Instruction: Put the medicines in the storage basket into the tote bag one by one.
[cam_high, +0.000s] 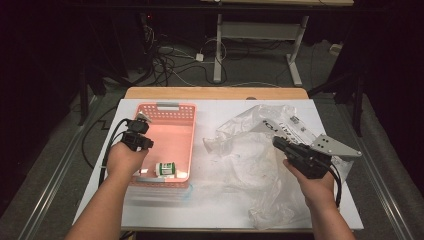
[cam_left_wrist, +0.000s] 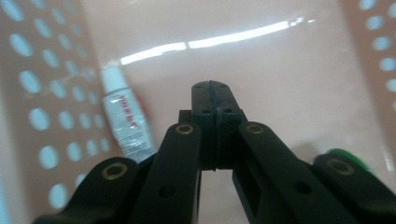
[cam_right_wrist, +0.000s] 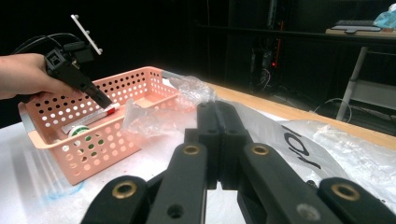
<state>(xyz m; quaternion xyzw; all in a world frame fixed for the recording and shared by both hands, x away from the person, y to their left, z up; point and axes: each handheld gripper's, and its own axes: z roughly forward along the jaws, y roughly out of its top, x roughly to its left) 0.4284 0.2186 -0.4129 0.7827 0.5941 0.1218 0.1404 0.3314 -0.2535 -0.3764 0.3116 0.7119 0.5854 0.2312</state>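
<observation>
A: How do the two black two-jaw grippers stand?

B: The left gripper (cam_high: 146, 143) has its jaws pressed together on nothing, hanging over the pink perforated plastic basket (cam_high: 183, 111) at the table's left. The right gripper (cam_high: 278, 142) is closed and empty too, above the crinkled clear plastic bag (cam_high: 250, 155) at the right.

A: What's in the basket, counted?

B: Two things: one slim white tube with red print (cam_left_wrist: 125, 114) along its left wall, and one small round white container with a green label (cam_high: 165, 169) at its near end. The basket is rectangular, its walls dotted with round holes.

A: And the bag?

B: One, glossy and wrinkled, lying on the white tabletop (cam_high: 210, 205).
</observation>
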